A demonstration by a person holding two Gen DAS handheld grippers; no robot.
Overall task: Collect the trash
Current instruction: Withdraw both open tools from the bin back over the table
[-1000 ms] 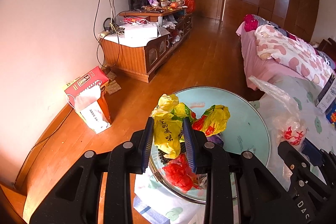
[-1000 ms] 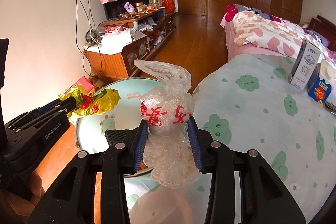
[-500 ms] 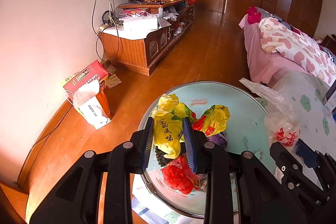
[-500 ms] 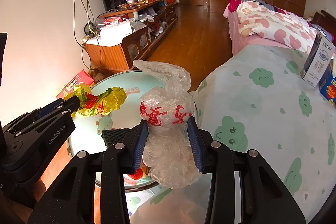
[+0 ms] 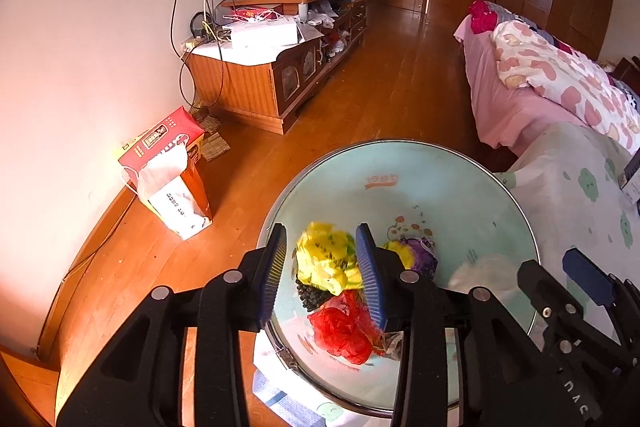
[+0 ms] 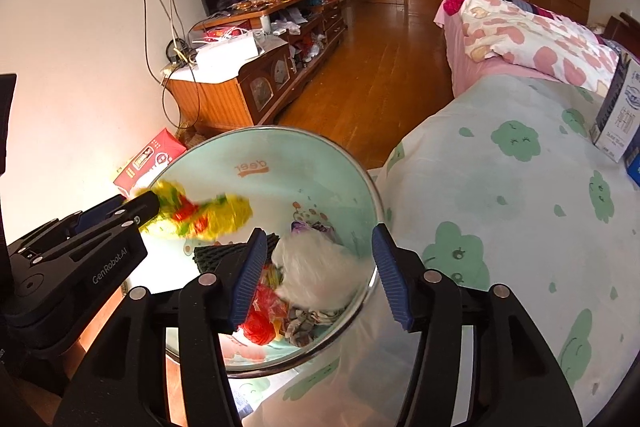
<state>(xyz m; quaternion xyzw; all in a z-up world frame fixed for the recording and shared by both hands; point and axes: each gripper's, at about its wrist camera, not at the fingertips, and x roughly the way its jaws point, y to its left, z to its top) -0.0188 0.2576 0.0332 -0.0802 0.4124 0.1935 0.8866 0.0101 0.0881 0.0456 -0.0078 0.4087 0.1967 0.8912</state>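
A round mint-green bin (image 5: pixel 400 143) sits below both grippers, with red (image 5: pixel 344 331), purple (image 5: pixel 416 251) and black trash in it. My left gripper (image 5: pixel 321 229) hangs over the bin with its jaws opening. The yellow wrapper (image 5: pixel 324 263) is blurred and loose between them. My right gripper (image 6: pixel 318 231) is opening too. The clear plastic bag (image 6: pixel 316 267) is a white blur dropping out of its jaws into the bin (image 6: pixel 256 135). In the right wrist view, the yellow wrapper (image 6: pixel 200 211) smears off the tip of the left gripper (image 6: pixel 144 205).
A bed with a green-cloud sheet (image 6: pixel 500 207) presses against the bin's right side, with a carton (image 6: pixel 618 107) on it. A red tissue pack (image 5: pixel 168 163) leans on the wall at left. A cluttered wooden cabinet (image 5: pixel 256 83) and a pink bed (image 5: pixel 540 87) stand farther off.
Both grippers have gone from shut to open. The yellow wrapper and the clear bag have slipped down from between the pads toward the bin. Both hands have sunk a little.
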